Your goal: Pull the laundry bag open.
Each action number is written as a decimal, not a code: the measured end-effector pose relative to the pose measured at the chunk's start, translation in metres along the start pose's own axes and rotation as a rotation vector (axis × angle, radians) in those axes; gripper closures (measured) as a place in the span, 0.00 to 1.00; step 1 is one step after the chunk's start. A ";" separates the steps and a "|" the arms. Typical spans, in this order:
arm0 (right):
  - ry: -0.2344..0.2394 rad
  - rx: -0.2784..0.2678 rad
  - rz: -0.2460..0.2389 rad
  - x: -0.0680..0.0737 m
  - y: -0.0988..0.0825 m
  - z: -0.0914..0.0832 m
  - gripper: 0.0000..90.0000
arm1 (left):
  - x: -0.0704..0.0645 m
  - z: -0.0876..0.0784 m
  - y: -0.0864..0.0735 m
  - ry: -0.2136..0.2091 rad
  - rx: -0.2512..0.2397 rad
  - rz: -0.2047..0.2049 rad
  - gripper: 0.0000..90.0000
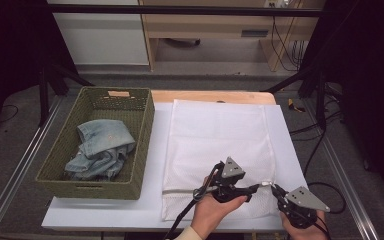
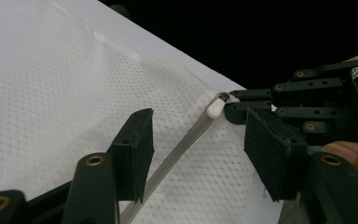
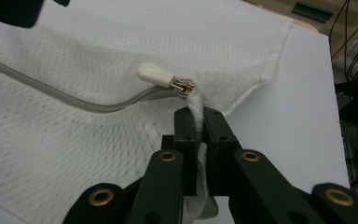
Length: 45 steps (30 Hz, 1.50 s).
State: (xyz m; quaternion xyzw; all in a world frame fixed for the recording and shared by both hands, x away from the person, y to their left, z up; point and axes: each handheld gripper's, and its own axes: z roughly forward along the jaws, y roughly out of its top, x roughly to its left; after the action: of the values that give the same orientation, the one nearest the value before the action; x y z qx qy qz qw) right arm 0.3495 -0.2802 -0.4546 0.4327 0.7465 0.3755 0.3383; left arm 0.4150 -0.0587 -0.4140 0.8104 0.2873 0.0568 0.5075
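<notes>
White zipper pull pointing left along the zipper, away from right gripper.

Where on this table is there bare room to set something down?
Bare white table runs along the near edge, below the basket, and in a strip right of the mesh bag. The bag's near right corner is crowded by the left gripper and right gripper.

— What lies beyond the table?
— Grey floor across the upper middle; a white cabinet at upper left; pale wooden furniture at top centre.
— And the sides?
— Dark on both edges; black frame struts at upper left; black cables hanging at upper right; metal rails along the lower left.
</notes>
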 end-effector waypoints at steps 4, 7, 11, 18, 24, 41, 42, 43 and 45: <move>0.000 -0.002 0.005 0.000 0.000 0.000 0.95 | -0.005 0.006 0.003 -0.008 -0.005 -0.014 0.54; 0.000 -0.002 0.006 0.000 0.000 0.000 0.95 | -0.008 0.009 0.005 -0.015 -0.005 -0.026 0.58; 0.001 -0.002 0.008 0.001 0.000 -0.001 0.95 | -0.012 0.012 0.009 -0.032 0.000 -0.040 0.63; -0.001 -0.001 0.005 0.001 0.000 -0.001 0.95 | -0.011 0.015 0.015 -0.047 -0.004 -0.064 0.69; 0.001 -0.002 0.003 0.001 0.000 0.000 0.95 | -0.005 0.021 0.013 -0.081 0.020 -0.103 0.70; 0.000 0.004 -0.011 0.001 0.000 0.000 0.95 | 0.006 0.039 0.000 -0.139 0.081 -0.146 0.70; 0.000 0.005 -0.012 0.001 0.000 0.000 0.95 | 0.006 0.040 0.000 -0.142 0.085 -0.145 0.70; 0.000 0.006 -0.012 0.001 0.000 0.000 0.95 | 0.007 0.041 -0.001 -0.143 0.090 -0.146 0.70; 0.002 0.006 -0.010 0.002 0.000 0.000 0.95 | 0.007 0.042 -0.002 -0.152 0.093 -0.150 0.70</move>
State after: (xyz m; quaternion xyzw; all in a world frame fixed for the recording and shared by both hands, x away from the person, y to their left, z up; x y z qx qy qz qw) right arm 0.3491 -0.2783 -0.4549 0.4297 0.7501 0.3721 0.3380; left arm 0.4367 -0.0878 -0.4370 0.8111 0.3103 -0.0562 0.4926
